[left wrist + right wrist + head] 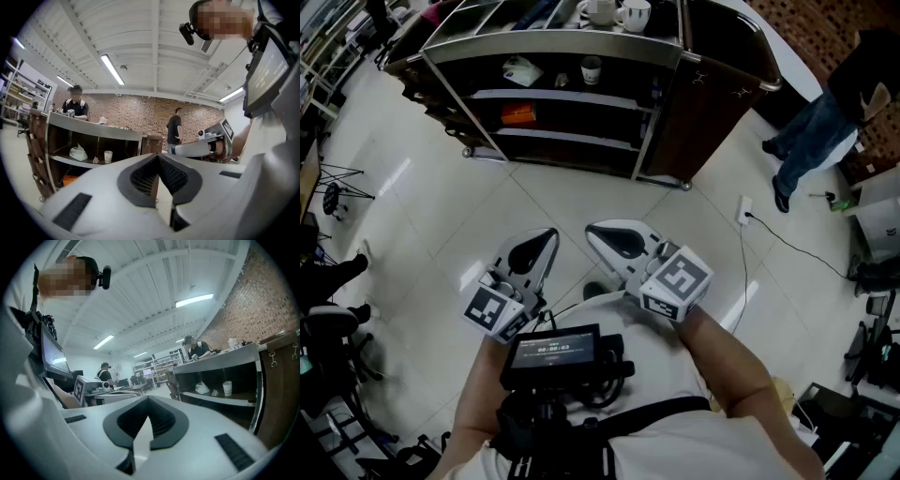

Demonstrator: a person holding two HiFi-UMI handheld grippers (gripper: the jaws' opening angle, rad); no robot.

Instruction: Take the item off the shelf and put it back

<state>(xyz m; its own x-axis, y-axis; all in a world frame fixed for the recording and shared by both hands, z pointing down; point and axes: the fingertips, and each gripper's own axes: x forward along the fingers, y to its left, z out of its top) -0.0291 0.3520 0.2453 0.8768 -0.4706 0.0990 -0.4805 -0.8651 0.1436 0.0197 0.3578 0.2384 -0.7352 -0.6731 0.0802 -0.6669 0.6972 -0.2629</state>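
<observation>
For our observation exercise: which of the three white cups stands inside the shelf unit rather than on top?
The small cup on the upper inner shelf, beside the white bag; the two mugs stand on the top surface.

Shelf [712, 103] dark brown, upper centre; orange item [517, 114] on its middle tier. Floor [422, 206] pale grey tile. Left gripper [547, 234], right gripper [592, 231]: white, black pads [143, 178], black-white square markers [680, 278].

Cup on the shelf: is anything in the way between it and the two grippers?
Nothing that shows. Only bare floor lies between the left gripper, the right gripper and the shelf, and the shelf's front is open at the cup. Both grippers are shut and empty, well short of it.
</observation>
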